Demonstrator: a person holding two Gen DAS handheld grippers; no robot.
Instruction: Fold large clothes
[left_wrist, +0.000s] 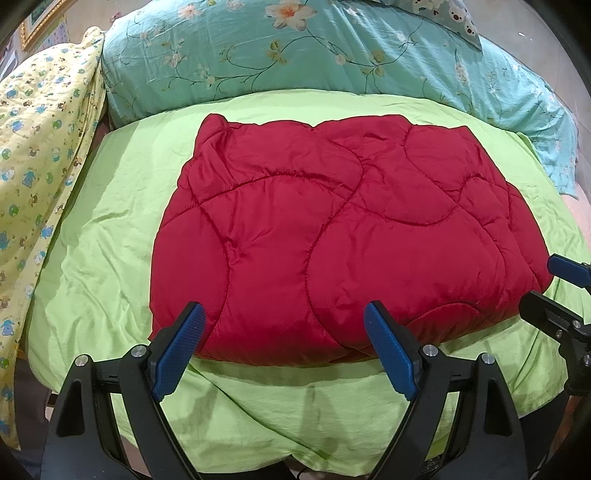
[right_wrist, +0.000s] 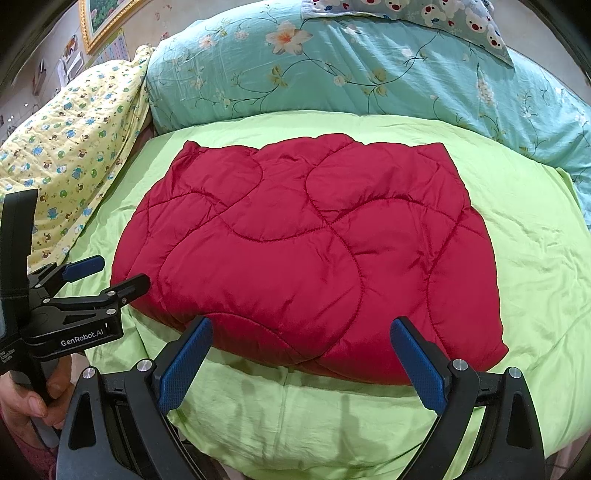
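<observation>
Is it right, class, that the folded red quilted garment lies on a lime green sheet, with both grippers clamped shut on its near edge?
No. Both wrist views show the left gripper and right gripper open, holding nothing. The red quilted garment does lie folded on the lime green sheet.

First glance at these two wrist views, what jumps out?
The folded red quilted padded garment dominates, lying in the middle of the lime-green sheet. Both grippers hang open just short of its near edge, holding nothing: the left gripper near its left end, the right gripper towards its right. Behind lie a turquoise floral quilt and a yellow cartoon-print blanket at left.
</observation>
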